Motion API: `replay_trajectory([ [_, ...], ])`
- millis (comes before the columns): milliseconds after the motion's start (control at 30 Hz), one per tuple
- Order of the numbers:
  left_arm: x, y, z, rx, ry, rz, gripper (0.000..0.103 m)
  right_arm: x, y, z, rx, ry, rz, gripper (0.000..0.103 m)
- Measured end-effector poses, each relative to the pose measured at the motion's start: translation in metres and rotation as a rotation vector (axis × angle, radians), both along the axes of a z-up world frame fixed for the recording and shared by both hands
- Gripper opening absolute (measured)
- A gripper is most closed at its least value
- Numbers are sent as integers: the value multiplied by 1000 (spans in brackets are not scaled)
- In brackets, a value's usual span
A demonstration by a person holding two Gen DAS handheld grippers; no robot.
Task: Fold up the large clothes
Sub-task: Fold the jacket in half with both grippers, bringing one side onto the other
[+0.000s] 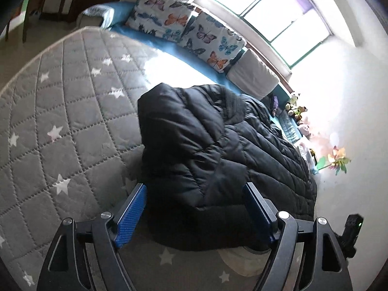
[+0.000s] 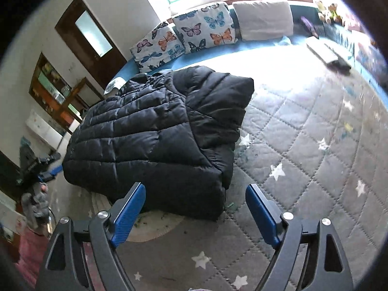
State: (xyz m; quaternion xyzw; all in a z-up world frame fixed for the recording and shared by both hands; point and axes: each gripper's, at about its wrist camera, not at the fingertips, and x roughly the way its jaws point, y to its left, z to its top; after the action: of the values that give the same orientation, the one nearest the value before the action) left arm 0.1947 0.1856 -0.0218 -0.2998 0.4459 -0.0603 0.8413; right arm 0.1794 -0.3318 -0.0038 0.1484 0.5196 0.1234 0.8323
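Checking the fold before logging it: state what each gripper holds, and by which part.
Nothing is held. The left gripper and right gripper both have open jaws, clear of the black puffer jacket.

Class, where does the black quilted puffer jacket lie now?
The black quilted puffer jacket lies folded on the grey star-patterned quilt, just ahead of both grippers, with butterfly-print pillows behind it.

A bedroom in a home, lit by daylight

A wide bed (image 2: 303, 131) spread with a grey quilted cover sewn with white stars fills the room; butterfly-print pillows (image 2: 184, 36) and a plain white pillow (image 2: 264, 19) lean in a row under a bright window (image 1: 274, 9), small soft toys (image 1: 295, 109) sit at the bed's far corner beside a paper pinwheel (image 1: 337, 161), and a dark wooden door (image 2: 89, 36) and open shelves (image 2: 51, 87) crowded with small things stand along the side wall
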Motion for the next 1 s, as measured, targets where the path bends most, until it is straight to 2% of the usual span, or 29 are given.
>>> replay_trajectory([
  [400,29,27,-33,-140,41,9,87,42,-10,-45,128,117,-12,102],
  [567,42,30,-38,-148,49,1,92,52,-9,-58,186,151,-2,103],
  [800,68,28,-39,-138,58,-20,95,59,-6,-61,208,168,15,103],
  [1000,95,26,-55,-219,83,-46,95,51,-8,-57,187,185,34,103],
])
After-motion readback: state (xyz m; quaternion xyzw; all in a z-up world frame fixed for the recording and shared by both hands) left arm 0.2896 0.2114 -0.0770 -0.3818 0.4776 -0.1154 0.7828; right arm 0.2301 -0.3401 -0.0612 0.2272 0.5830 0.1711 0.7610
